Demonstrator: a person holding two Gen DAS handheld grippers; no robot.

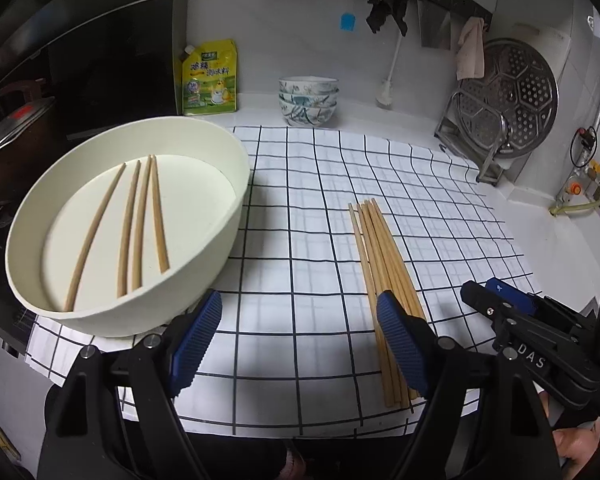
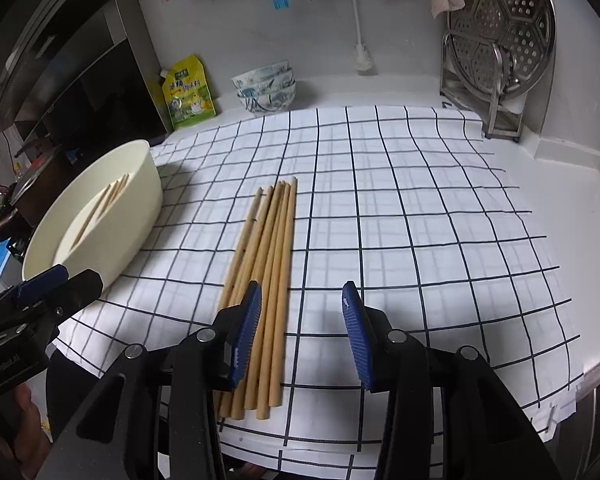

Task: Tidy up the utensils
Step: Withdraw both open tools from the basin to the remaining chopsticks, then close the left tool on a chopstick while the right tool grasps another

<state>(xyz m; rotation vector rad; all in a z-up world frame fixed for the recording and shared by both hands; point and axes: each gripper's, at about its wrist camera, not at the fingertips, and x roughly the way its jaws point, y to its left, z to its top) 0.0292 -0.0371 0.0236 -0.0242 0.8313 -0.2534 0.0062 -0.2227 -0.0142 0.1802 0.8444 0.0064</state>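
Left wrist view takes in most of the counter: a black-and-white checked cloth spreads across the middle of the frame, and on its left edge sits a cream oval basin with four loose chopsticks lying on its floor, fanned slightly apart. Right of centre, well apart from the basin, a bundle of wooden chopsticks lies side by side on the cloth, tips toward the top of the frame. Against the back wall stand stacked patterned bowls and a yellow-green pouch, with a perforated steamer plate propped in a rack at upper right. The left gripper shows at the bottom, its blue ribbed pads set wide apart with nothing between them; one pad overlaps the near end of the bundle in the picture, though whether it touches I cannot tell. The right gripper, seen in the right wrist view at lower centre, has its pads moderately apart and empty, just right of the bundle. The sticks look light, stiff and smooth, likely to roll or slide against each other, so a pinch across the middle of one or two should hold best; a grip at an end would probably let them pivot.
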